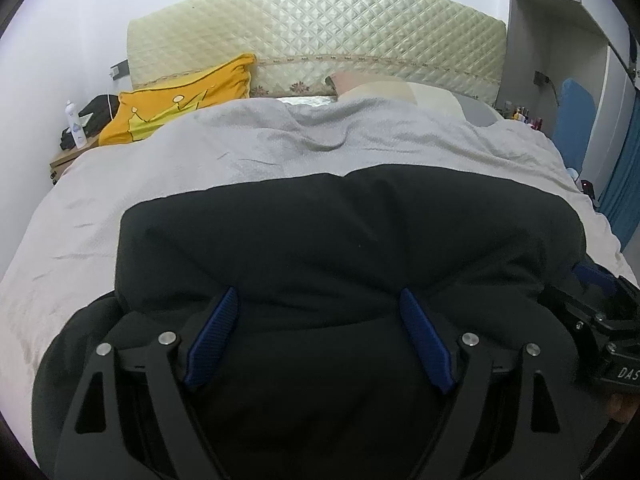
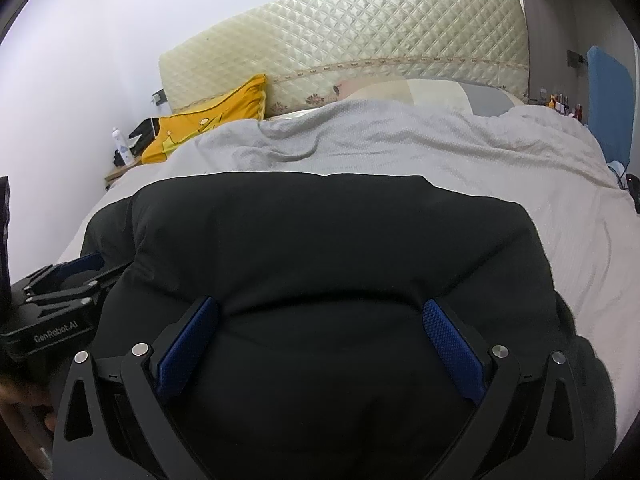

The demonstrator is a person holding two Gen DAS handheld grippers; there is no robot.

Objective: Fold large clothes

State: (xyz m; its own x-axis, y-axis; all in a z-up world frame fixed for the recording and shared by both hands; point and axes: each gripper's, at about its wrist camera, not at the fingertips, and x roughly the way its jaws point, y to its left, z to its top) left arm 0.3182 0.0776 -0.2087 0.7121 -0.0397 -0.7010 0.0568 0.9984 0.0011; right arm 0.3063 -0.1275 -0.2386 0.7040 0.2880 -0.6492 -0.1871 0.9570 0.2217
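A large black garment [image 1: 344,240] lies bunched on the grey bed cover [image 1: 260,148], filling the near half of both views [image 2: 320,240]. My left gripper [image 1: 318,300] is open, its blue-padded fingers [image 1: 214,340] spread wide and pressed into the black cloth. My right gripper [image 2: 320,312] is also open, its blue pads [image 2: 454,348] spread over the same cloth. The two grippers sit side by side: the right one shows at the right edge of the left wrist view [image 1: 600,312], the left one at the left edge of the right wrist view [image 2: 60,300].
A quilted cream headboard [image 1: 320,36] stands at the back with a yellow pillow [image 1: 176,96] and pale pillows [image 1: 400,92]. A wooden bedside table [image 1: 68,156] with a bottle [image 1: 74,124] is at the left. A blue board [image 1: 576,120] stands right.
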